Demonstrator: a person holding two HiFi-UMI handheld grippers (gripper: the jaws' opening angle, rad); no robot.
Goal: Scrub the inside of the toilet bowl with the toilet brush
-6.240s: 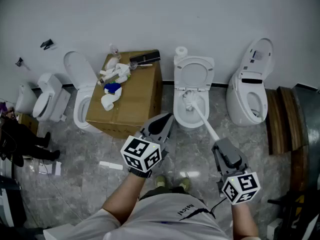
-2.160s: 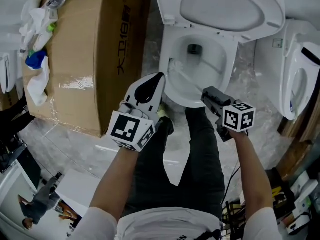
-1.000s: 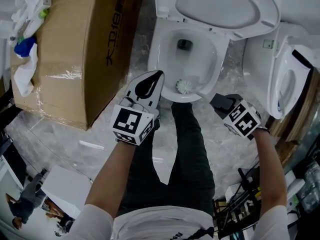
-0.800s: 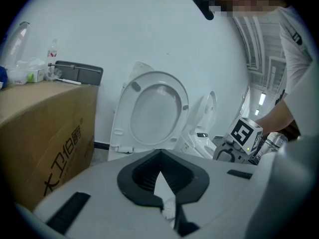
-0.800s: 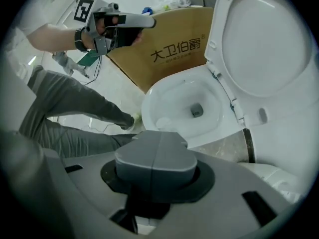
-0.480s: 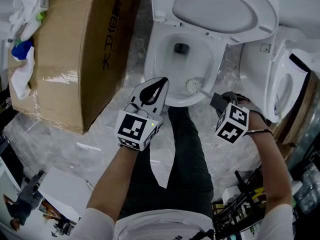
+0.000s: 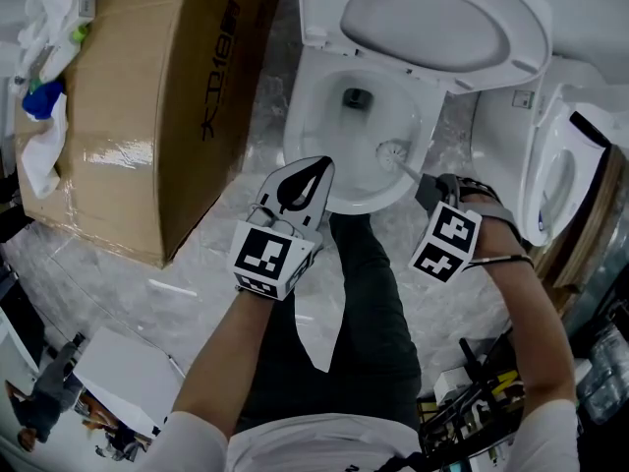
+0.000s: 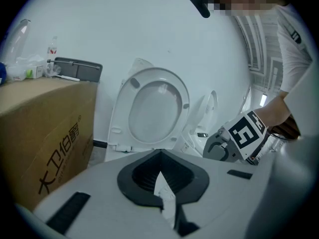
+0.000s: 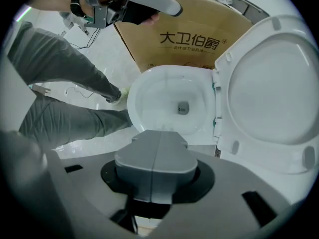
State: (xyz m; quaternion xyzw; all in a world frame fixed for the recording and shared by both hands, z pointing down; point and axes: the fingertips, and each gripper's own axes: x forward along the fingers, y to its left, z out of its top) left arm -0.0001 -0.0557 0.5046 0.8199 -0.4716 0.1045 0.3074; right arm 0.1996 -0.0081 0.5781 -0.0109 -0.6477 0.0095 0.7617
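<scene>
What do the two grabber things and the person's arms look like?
The left gripper has a smooth white shell that narrows to a point, with a black teardrop-shaped hollow. The right gripper is dark grey and blocky. Each carries a cube with black and white square markers. The person wears white short sleeves and a dark band on the left wrist.

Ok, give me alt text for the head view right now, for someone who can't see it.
Seen from above, the right gripper holds the toilet brush, its bristle head inside the open toilet bowl near the right wall. The left gripper hovers shut at the bowl's front rim; a cardboard box stands to the left.
</scene>
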